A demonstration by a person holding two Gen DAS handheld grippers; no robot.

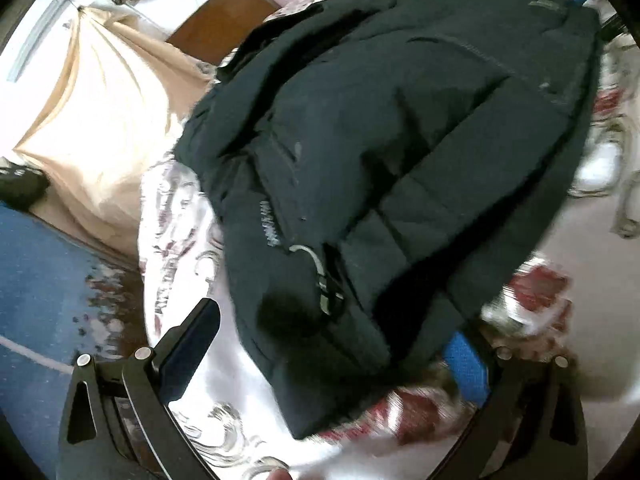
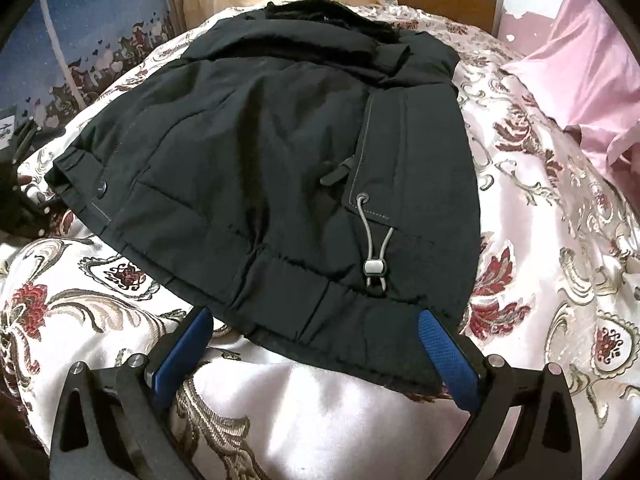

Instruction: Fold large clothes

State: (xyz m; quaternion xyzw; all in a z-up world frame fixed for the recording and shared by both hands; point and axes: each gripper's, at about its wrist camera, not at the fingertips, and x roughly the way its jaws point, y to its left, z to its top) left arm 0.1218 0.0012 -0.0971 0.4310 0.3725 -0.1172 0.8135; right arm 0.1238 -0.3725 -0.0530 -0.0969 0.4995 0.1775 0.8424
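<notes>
A large black padded jacket (image 1: 392, 140) lies folded into a thick bundle on a floral bedspread (image 1: 248, 392); it also shows in the right wrist view (image 2: 248, 168), with a grey drawcord and toggle (image 2: 374, 266) near its near hem. My left gripper (image 1: 328, 356) is open, its blue-padded fingers either side of the jacket's near corner, not closed on it. My right gripper (image 2: 312, 344) is open, its fingers (image 2: 448, 360) straddling the jacket's near hem edge. The left view is motion-blurred.
The floral bedspread (image 2: 540, 240) covers the bed. A cream pillow (image 1: 100, 120) and a wooden headboard (image 1: 224, 16) lie beyond the jacket. A pink cloth (image 2: 580, 80) lies at the right. A blue wall (image 2: 88, 20) borders the bed.
</notes>
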